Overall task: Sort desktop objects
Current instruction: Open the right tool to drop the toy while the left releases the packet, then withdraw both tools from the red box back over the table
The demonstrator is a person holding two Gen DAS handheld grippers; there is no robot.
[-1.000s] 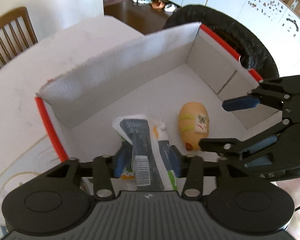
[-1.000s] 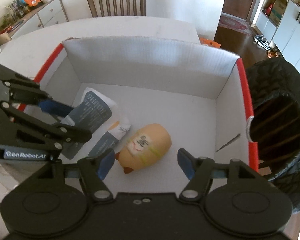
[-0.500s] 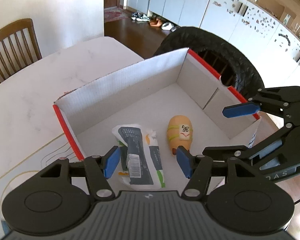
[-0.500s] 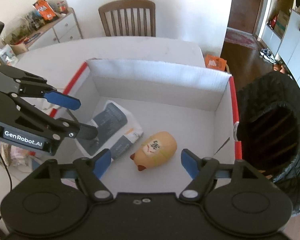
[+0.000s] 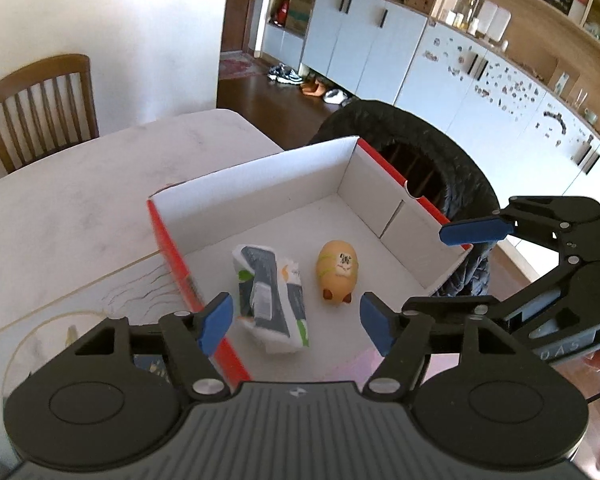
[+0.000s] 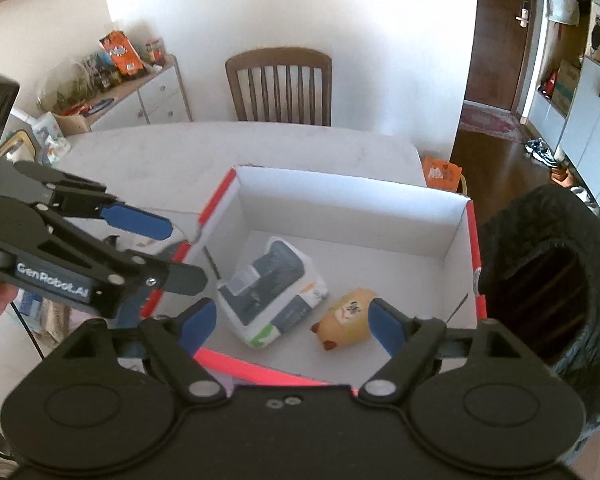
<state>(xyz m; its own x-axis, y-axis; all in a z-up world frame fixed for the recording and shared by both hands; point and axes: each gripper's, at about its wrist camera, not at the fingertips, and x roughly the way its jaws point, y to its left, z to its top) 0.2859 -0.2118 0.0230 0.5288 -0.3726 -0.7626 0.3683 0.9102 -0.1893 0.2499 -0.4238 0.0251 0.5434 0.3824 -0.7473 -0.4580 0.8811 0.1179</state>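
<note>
With the pack (image 5: 270, 298) and toy (image 5: 337, 270) lying apart in the box (image 5: 384, 196) on the table (image 5: 80, 200), both tools, left (image 5: 296, 322) and right (image 6: 290, 326), had just been opening, empty, and needed a clean lift clear of its walls.

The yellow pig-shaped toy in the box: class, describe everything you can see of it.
The pig toy is a rounded, smooth yellow-orange figure, rubbery in look, with a darker red-brown snout end and a pale label with dark print on its back. It lies on the white floor of the open cardboard box, beside the white and grey packet, not touching it. Neither gripper touches it.
</note>
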